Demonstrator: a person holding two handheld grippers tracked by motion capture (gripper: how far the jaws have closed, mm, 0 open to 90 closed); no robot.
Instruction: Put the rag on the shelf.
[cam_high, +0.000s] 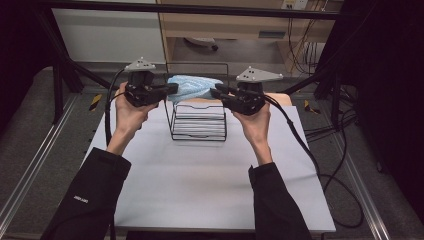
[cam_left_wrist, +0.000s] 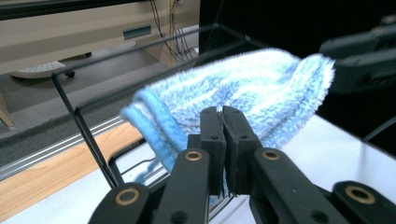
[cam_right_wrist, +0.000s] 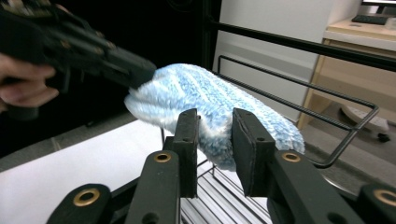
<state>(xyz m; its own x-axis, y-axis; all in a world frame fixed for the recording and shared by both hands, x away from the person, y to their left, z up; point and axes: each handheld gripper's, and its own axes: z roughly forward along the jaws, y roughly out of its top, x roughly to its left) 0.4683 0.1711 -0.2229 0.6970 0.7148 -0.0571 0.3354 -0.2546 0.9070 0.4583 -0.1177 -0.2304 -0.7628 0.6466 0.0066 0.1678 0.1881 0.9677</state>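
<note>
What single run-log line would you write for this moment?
left claw: shut on blue cloth | right claw: open beside cloth | cloth: held above wire rack | rack: on table

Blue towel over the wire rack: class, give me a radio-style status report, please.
Left gripper shut on blue towel. Right gripper open around its far end. Towel held above wire rack; nothing in the way.

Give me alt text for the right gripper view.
A fluffy blue-and-white cloth hangs over a black wire rack, just beyond the open jaws of the right tool. The left tool meets the cloth's far end, above a white table.
</note>
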